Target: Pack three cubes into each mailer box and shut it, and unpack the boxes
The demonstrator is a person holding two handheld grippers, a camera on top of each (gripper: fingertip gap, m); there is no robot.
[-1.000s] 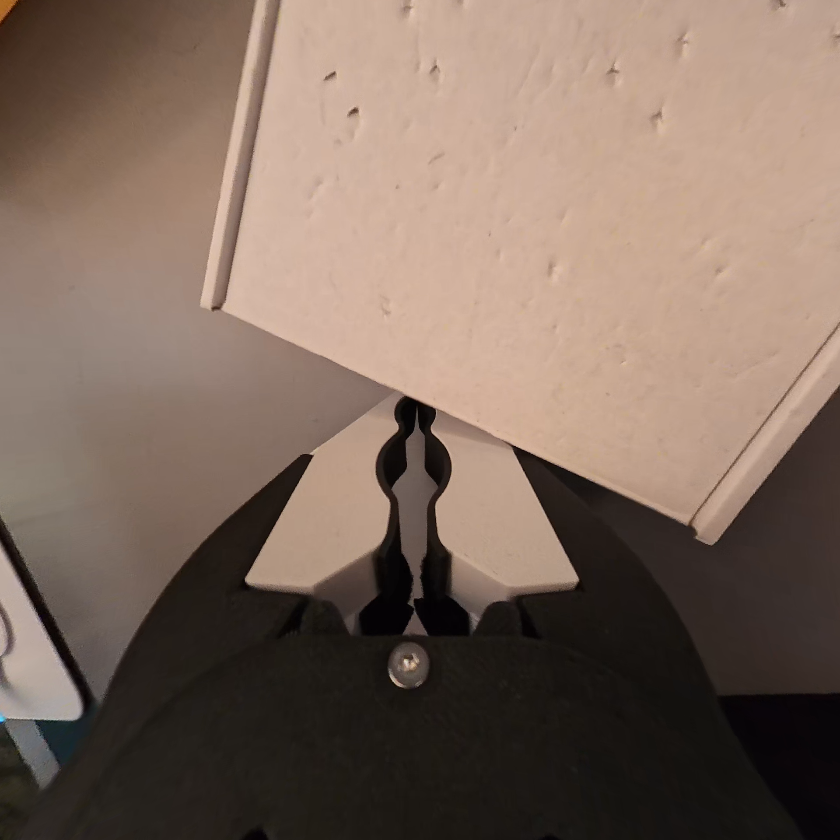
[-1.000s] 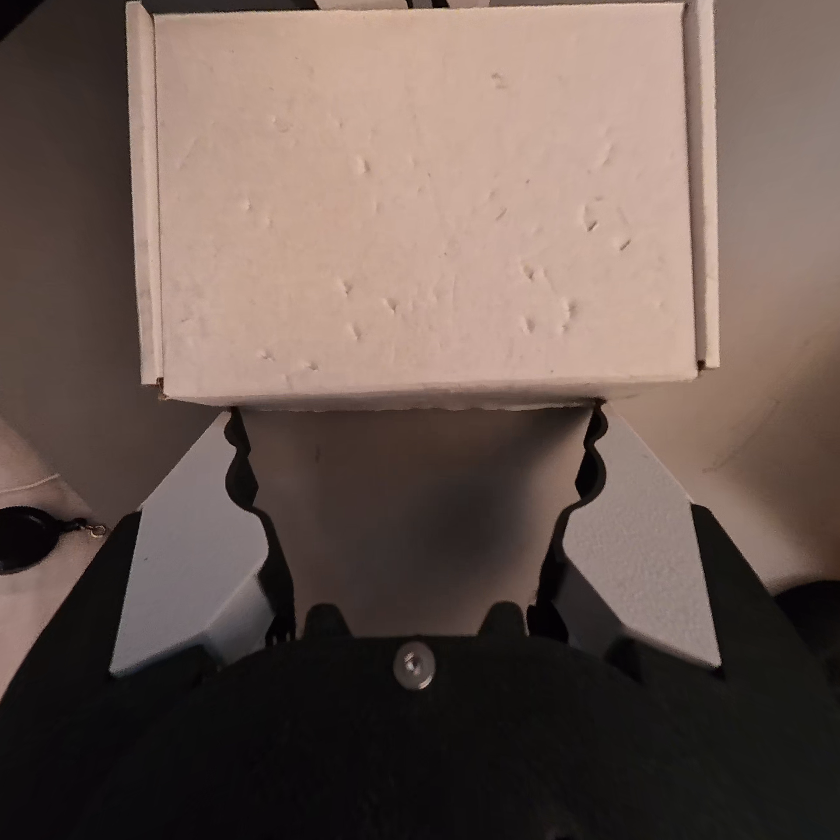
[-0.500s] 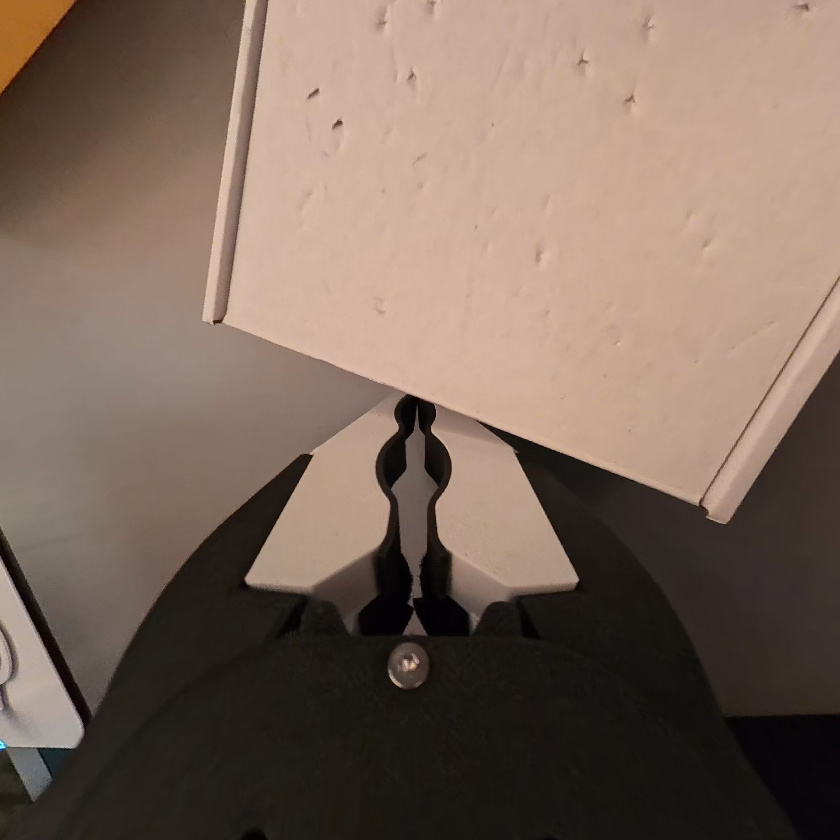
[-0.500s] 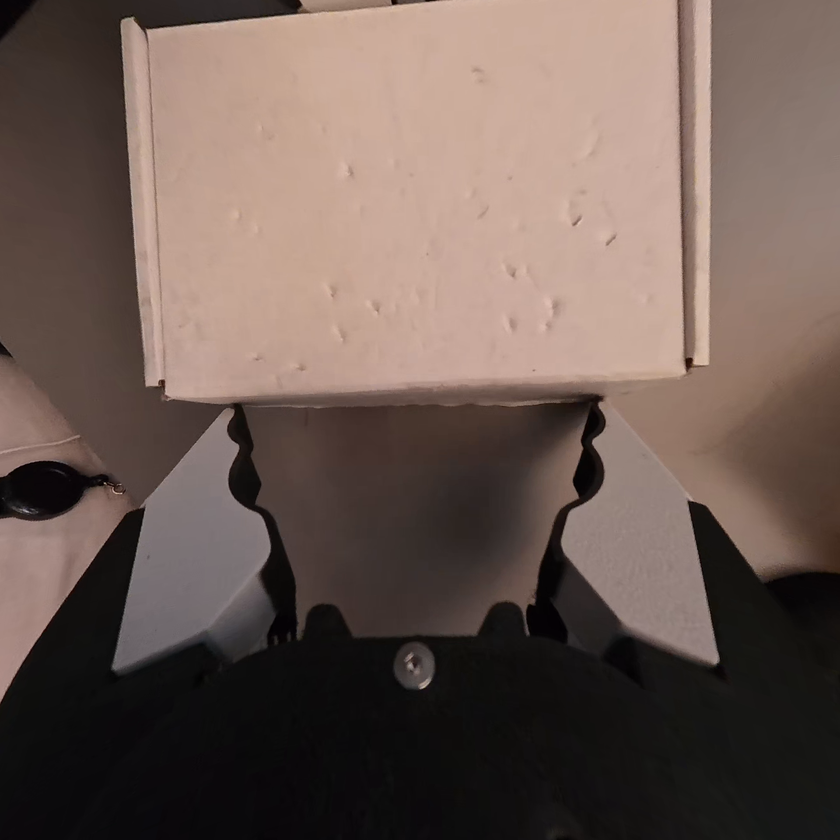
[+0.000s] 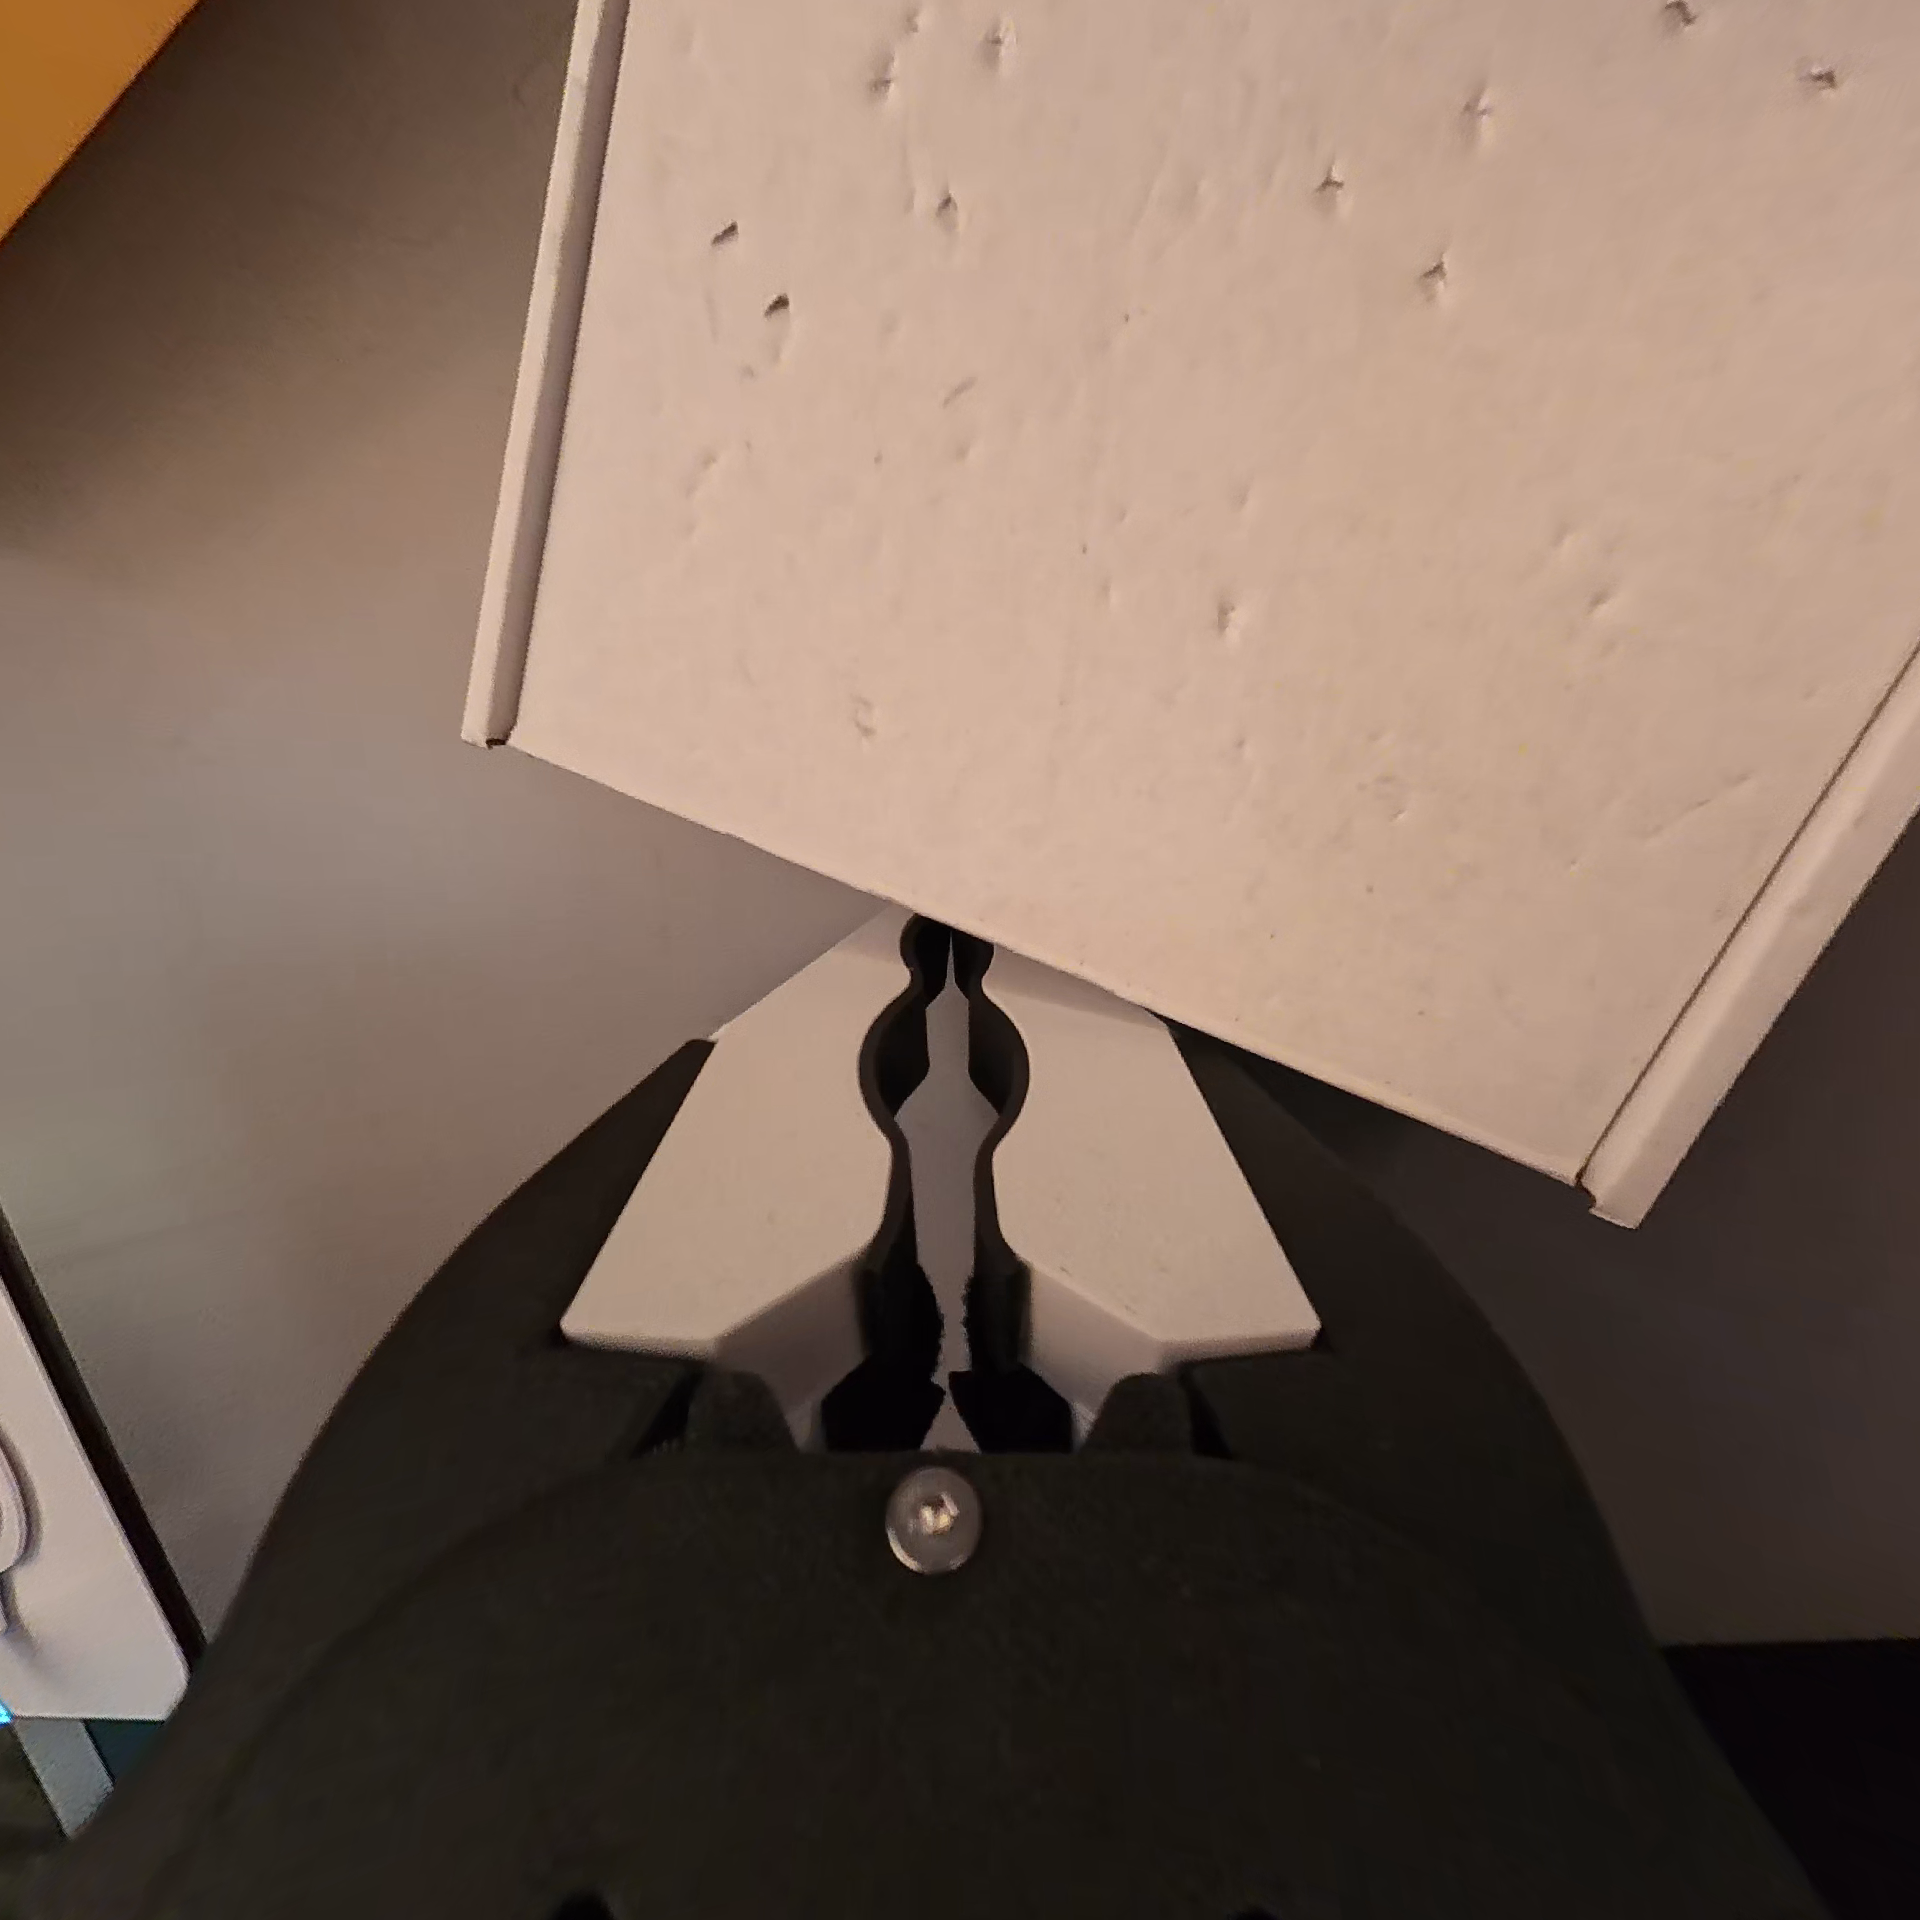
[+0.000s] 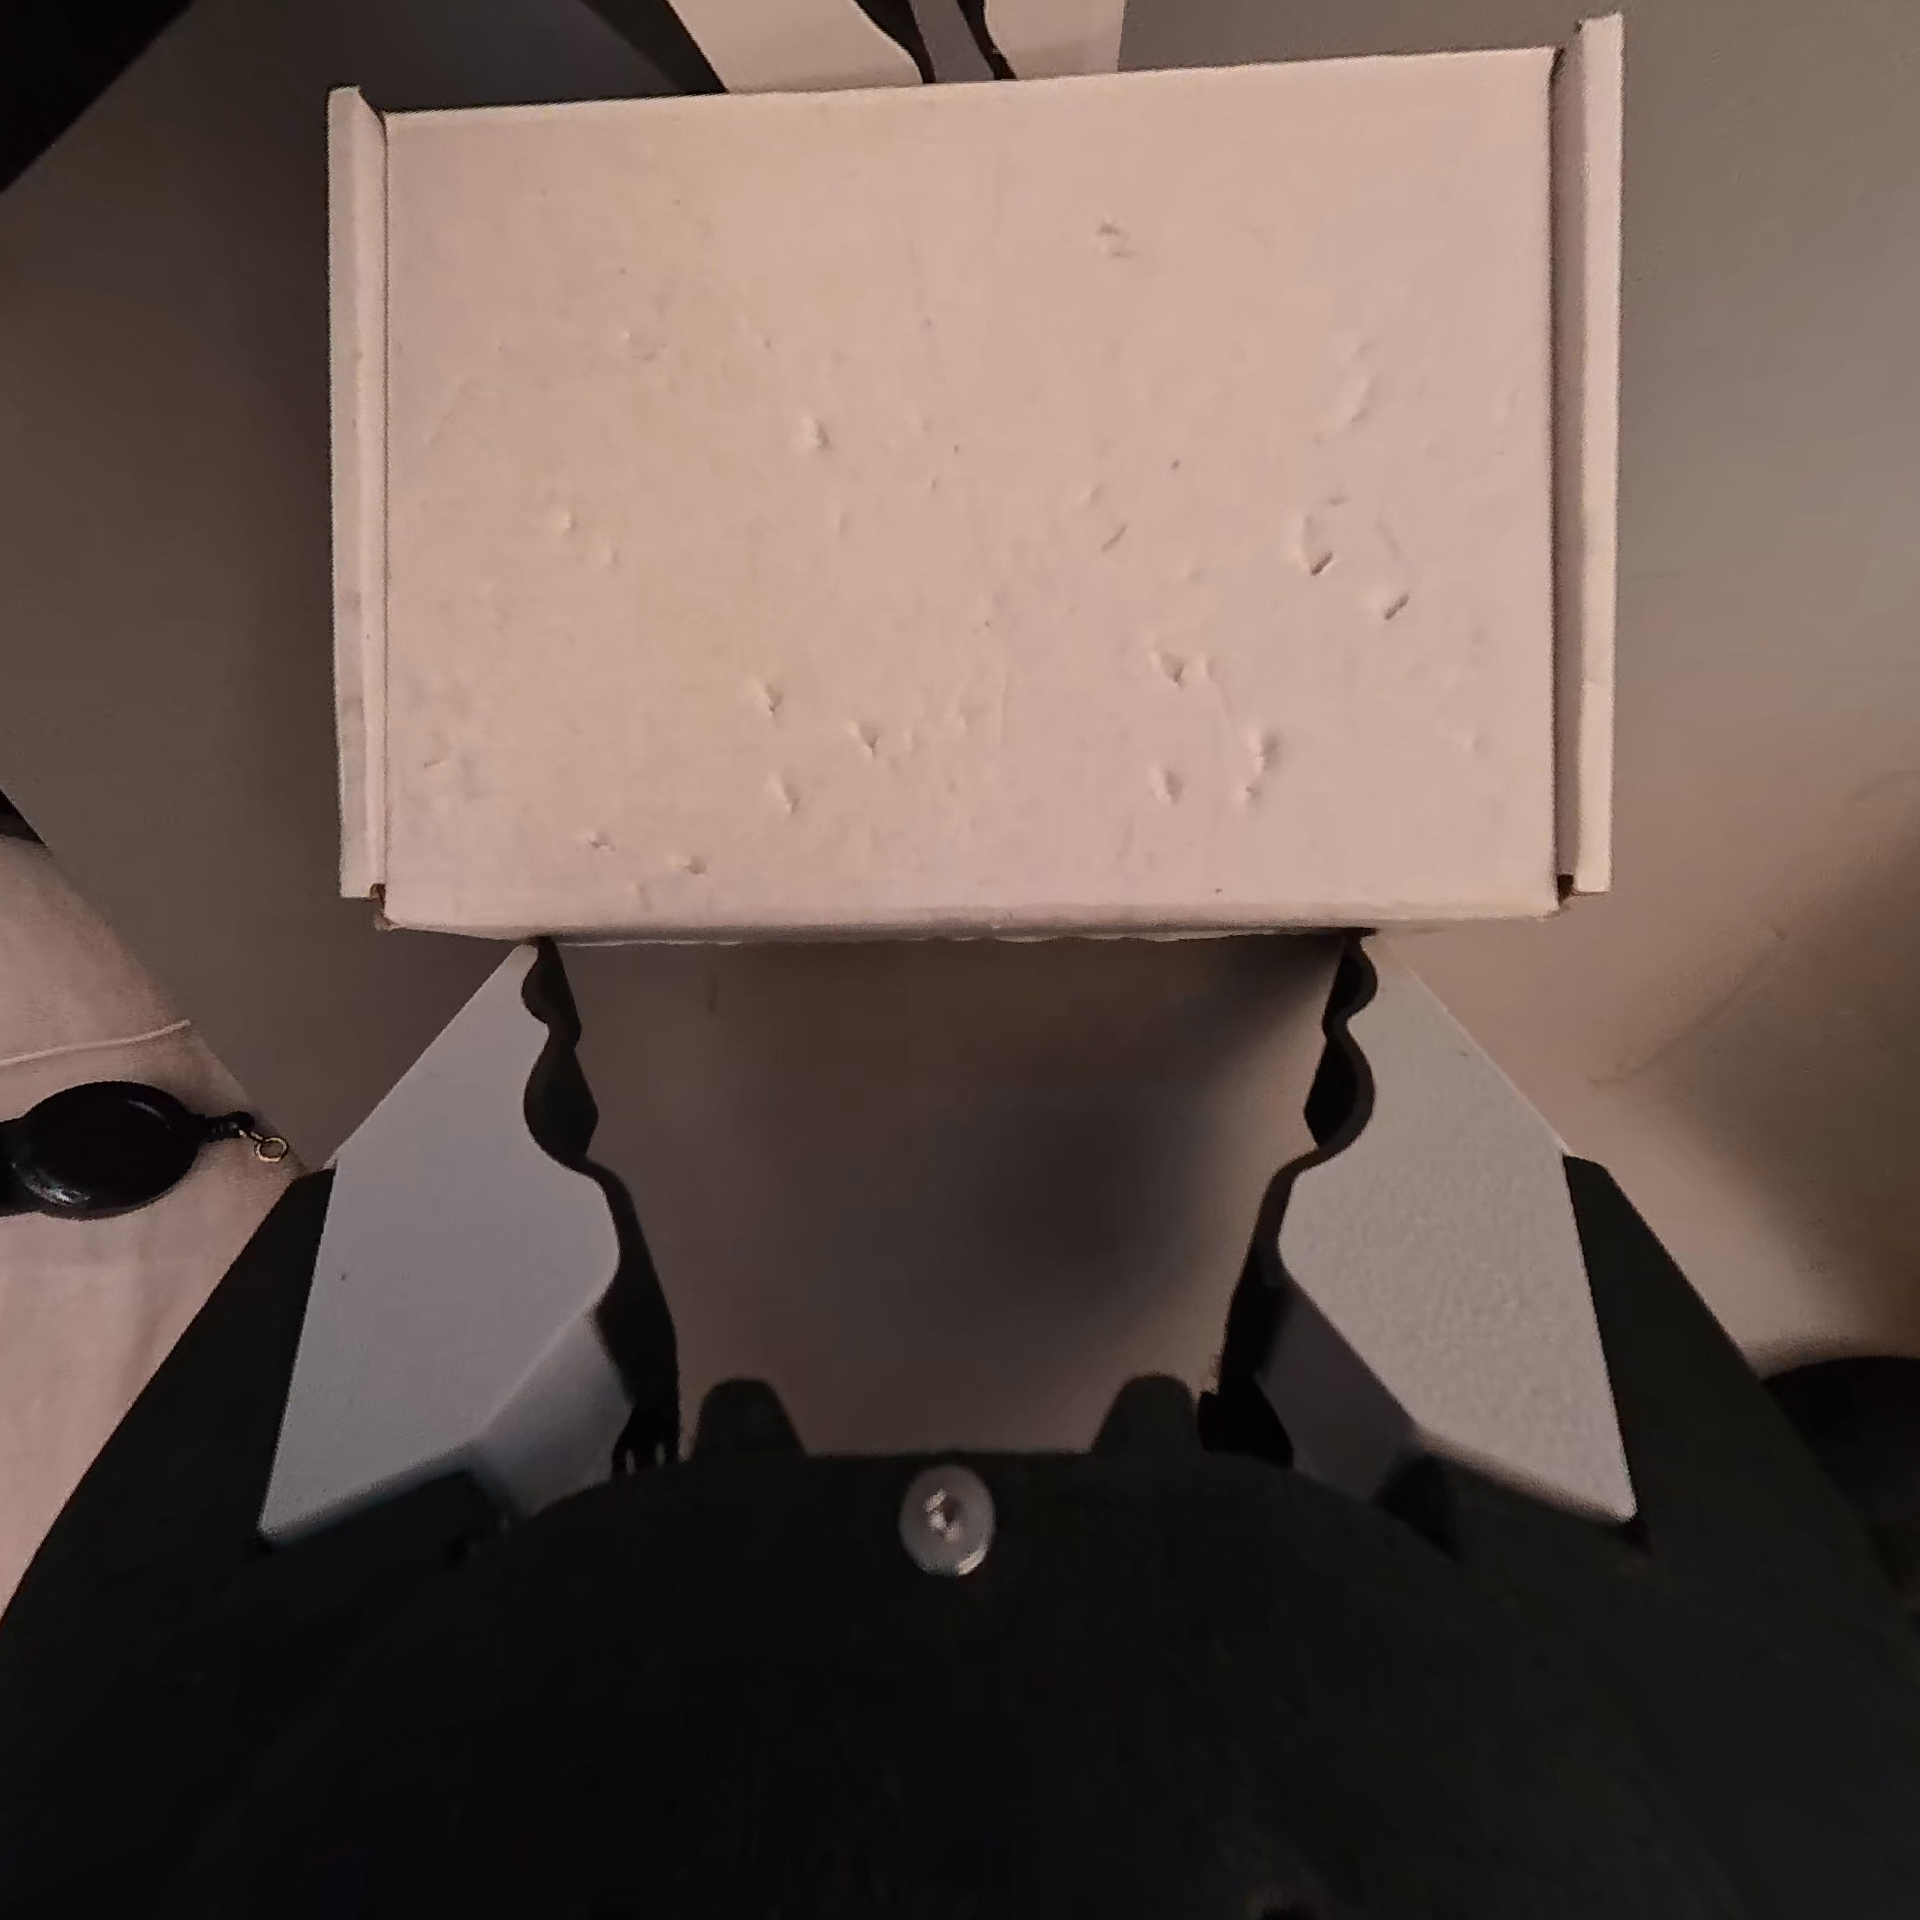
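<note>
Box [image 6: 966,499] lies shut on the desk [image 5: 260,727], filling the upper frame in both views — cubes not visible, so you can't tell packed from empty. Your left hand-held gripper [image 5: 951,940] is pinched together, holding nothing, tips at the box's near edge. Your right hand-held gripper [image 6: 951,951] — spread wide, empty, tips just below that edge.
</note>
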